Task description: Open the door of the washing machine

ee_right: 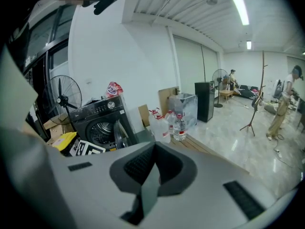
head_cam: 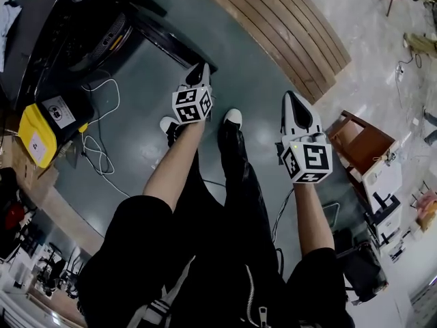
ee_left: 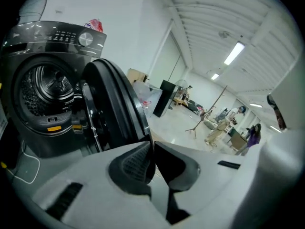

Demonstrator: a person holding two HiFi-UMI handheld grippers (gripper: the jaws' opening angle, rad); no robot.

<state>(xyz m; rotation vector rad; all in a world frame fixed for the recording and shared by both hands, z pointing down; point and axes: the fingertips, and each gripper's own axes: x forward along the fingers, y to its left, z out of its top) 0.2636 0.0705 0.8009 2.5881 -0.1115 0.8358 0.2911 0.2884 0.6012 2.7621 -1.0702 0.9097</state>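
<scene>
Door (ee_left: 112,104) stands swung wide off the washing machine (ee_left: 43,94), drum (ee_left: 47,87) exposed, so the job looks done. Left claw (ee_left: 152,147) and right claw (ee_right: 155,147) are both pinched together and empty (nothing left to pull), held clear of the machine.

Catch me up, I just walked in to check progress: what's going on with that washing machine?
A person stands near the washing machine with a claw in each hand. Its door already hangs wide open, showing the drum. The left claw and the right claw are both shut, with nothing between their jaws.
</scene>
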